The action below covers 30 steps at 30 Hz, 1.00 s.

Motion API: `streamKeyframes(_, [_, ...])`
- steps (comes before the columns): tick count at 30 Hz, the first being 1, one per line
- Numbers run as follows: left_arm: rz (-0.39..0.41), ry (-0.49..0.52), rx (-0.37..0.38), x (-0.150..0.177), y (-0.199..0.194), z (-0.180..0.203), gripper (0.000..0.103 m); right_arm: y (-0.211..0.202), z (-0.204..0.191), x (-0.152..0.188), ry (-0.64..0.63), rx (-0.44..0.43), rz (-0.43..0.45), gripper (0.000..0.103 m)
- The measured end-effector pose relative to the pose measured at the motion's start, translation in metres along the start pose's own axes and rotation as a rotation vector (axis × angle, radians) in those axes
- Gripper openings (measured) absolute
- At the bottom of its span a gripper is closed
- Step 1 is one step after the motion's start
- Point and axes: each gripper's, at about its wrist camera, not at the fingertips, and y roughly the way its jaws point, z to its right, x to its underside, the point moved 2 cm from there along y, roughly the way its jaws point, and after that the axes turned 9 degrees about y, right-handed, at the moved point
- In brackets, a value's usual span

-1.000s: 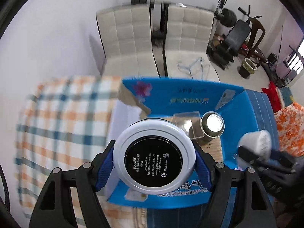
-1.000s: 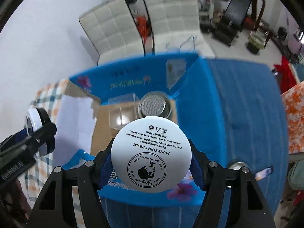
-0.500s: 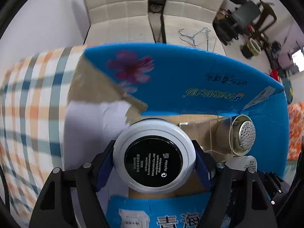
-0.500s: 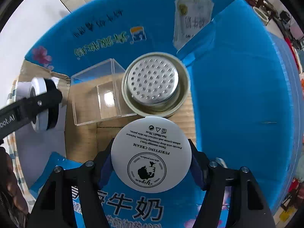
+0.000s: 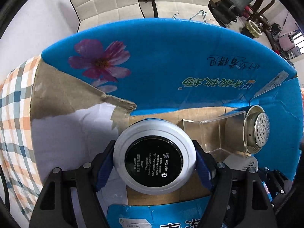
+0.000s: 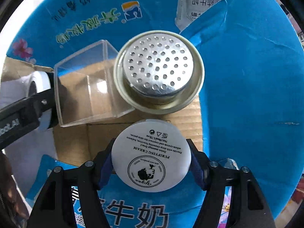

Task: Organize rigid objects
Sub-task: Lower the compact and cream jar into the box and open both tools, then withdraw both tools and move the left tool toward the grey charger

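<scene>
My left gripper (image 5: pixel 153 159) is shut on a white round jar with a black base label (image 5: pixel 153 163), held low inside the blue cardboard box (image 5: pixel 171 66), over its brown floor. My right gripper (image 6: pixel 151 157) holds a white "purifying cream" jar (image 6: pixel 151 152) between its blue pads, just above the box floor (image 6: pixel 98 136); its jaws are opening, though the pads still touch the jar. A clear plastic cube (image 6: pixel 85 91) and a perforated metal strainer (image 6: pixel 157 66) stand in the box beyond it. The left gripper's finger (image 6: pixel 28 110) shows at the left of the cube.
The blue box walls (image 6: pixel 247 95) rise on all sides of both grippers. White paper (image 5: pixel 72 133) covers the box floor at left. A checked cloth (image 5: pixel 13 114) lies under the box. Two white chairs (image 5: pixel 106 0) stand behind, with wire hangers (image 5: pixel 197 15) on one.
Both grippers have sunk into the blue box with their jars. The strainer and clear cube now loom large and close, and the room has dropped out of the right view.
</scene>
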Motion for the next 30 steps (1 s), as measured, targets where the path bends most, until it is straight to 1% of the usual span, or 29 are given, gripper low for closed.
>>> streamKeyframes(1, [-0.005,0.002,0.002,0.002,0.000,0.000,0.075,0.001,0.000,-0.001,-0.002,0.006,-0.002,0.079])
streamKeyframes(2, [-0.010,0.004,0.002,0.000,0.000,0.002,0.075,0.000,0.000,-0.001,-0.005,0.006,0.000,0.088])
streamKeyframes(3, [-0.012,0.005,0.002,0.000,-0.001,0.002,0.075,-0.001,0.000,-0.002,-0.010,0.005,0.006,0.095])
streamKeyframes(6, [-0.010,0.004,0.005,0.002,-0.002,0.005,0.076,-0.010,-0.002,-0.004,-0.028,0.018,0.027,0.100])
streamKeyframes(8, [-0.002,-0.005,0.001,0.000,-0.004,0.001,0.078,-0.015,-0.006,-0.004,-0.040,0.009,0.032,0.103])
streamKeyframes(9, [0.002,-0.006,-0.004,0.001,-0.006,0.003,0.079,-0.018,-0.006,-0.003,-0.050,0.010,0.035,0.103])
streamKeyframes(11, [0.015,-0.003,-0.026,0.003,-0.013,0.004,0.087,-0.025,-0.005,-0.001,-0.072,0.015,0.055,0.103])
streamKeyframes(12, [0.020,0.003,-0.039,0.004,-0.017,0.004,0.103,-0.029,-0.004,0.001,-0.084,0.012,0.071,0.103])
streamKeyframes(15, [0.047,0.016,-0.038,0.012,-0.033,0.004,0.103,-0.038,0.000,0.009,-0.112,0.012,0.096,0.103])
streamKeyframes(18, [0.082,0.011,-0.058,0.021,-0.048,-0.001,0.103,-0.053,0.007,0.017,-0.126,0.015,0.123,0.103])
streamKeyframes(23, [0.147,-0.026,-0.068,0.040,-0.082,-0.012,0.103,-0.087,0.015,0.030,-0.133,-0.025,0.178,0.103])
streamKeyframes(26, [0.165,-0.044,-0.084,0.049,-0.095,-0.013,0.103,-0.116,0.015,0.051,-0.144,-0.047,0.240,0.103])
streamKeyframes(27, [0.171,-0.045,-0.089,0.051,-0.100,-0.012,0.103,-0.125,0.026,0.062,-0.148,-0.053,0.249,0.103])
streamKeyframes(30, [0.210,-0.050,-0.098,0.065,-0.120,-0.005,0.103,-0.154,0.020,0.081,-0.167,-0.070,0.281,0.103])
